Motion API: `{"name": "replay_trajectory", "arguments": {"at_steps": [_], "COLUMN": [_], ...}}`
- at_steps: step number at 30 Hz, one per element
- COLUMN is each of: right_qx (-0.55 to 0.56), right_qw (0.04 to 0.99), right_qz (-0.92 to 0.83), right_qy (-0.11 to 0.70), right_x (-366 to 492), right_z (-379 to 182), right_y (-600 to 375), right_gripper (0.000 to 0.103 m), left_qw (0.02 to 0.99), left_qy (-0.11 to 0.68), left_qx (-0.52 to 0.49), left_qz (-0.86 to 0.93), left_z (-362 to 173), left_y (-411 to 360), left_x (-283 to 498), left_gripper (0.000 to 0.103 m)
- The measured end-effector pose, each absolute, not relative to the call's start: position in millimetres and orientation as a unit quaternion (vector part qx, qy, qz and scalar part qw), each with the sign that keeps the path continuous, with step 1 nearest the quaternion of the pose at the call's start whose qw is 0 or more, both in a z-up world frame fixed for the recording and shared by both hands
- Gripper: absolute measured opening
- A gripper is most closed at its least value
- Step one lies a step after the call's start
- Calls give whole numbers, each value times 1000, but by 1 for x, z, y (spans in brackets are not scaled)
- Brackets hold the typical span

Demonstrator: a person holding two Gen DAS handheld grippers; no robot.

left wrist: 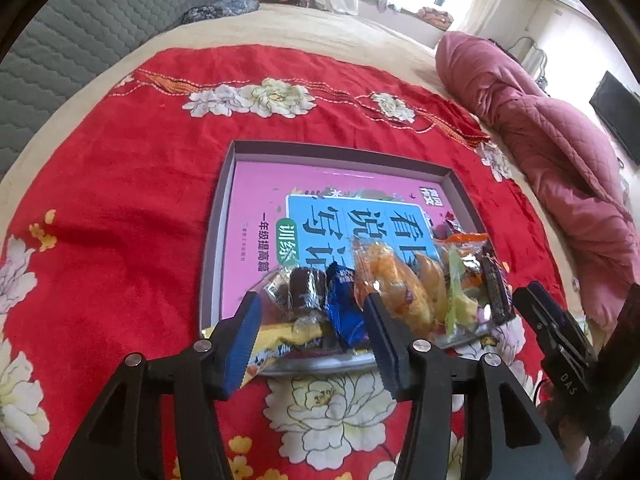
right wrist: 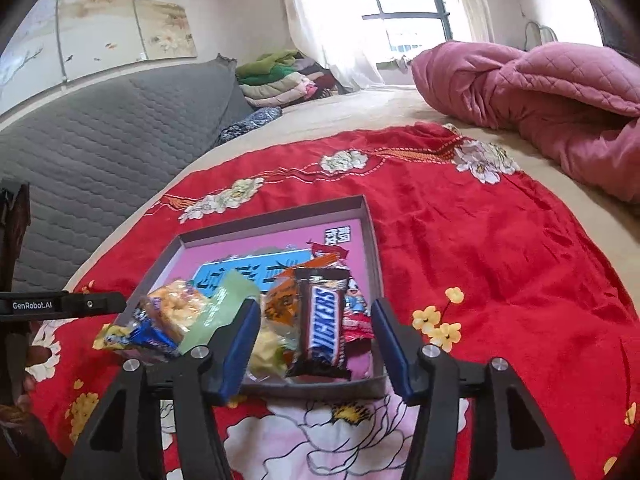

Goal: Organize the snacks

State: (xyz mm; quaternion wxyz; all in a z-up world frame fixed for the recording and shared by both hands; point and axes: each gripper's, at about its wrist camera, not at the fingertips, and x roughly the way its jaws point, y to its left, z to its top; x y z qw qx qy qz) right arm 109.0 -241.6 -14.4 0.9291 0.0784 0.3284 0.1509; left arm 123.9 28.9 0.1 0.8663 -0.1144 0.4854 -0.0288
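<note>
A shallow grey box tray (left wrist: 224,208) lies on a red flowered cloth (left wrist: 120,200), with a pink book (left wrist: 256,200) in its bottom. Several wrapped snacks are heaped at its near edge. My left gripper (left wrist: 312,312) hangs open over that heap. A brown wrapped cake (left wrist: 304,284) and a blue packet (left wrist: 346,308) lie between its fingers, unpressed. A yellow packet (left wrist: 276,344) overhangs the rim. In the right wrist view my right gripper (right wrist: 316,316) stands open around a Snickers bar (right wrist: 324,320) lying in the tray (right wrist: 370,240), with gaps on both sides.
A pink quilt (left wrist: 540,140) is bunched at the right of the bed. Grey padded cushioning (right wrist: 100,140) runs along the left, with folded clothes (right wrist: 280,76) behind it. The red cloth (right wrist: 500,260) spreads right of the tray.
</note>
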Motion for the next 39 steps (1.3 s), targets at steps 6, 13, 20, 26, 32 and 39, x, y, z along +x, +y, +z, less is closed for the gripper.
{"name": "replay_trajectory", "arguments": {"at_steps": [6,13,20,26,32,39], "right_qx": [42,28,11,2,-1,-11], "right_qw": [933,929,923,919,909,911], "right_qz": [163,166,152,141,131,117], "right_qy": [318,330,354,369,395,395], "right_x": [93,77,59,45,34,21], "right_z": [-3,3,4,8,2,3], "right_y": [-225,-214,-211,-213,-213,-212], "right_gripper": [71,87,91,94,95,95], "left_qw": [870,873,868,863,854,837], "left_qy": [482,480,493,503,515,544], "left_qx": [-99,-81,-58,-53,-73,-64], "left_qz": [-28,-29,-24,-14,-8,-17], "left_z": [8,14,9,5,-3,-18], "left_y": [25,18,10,5,2,-10], "left_x": [115,100,85,70,51,32], "left_gripper": [55,67,68,68,68,68]}}
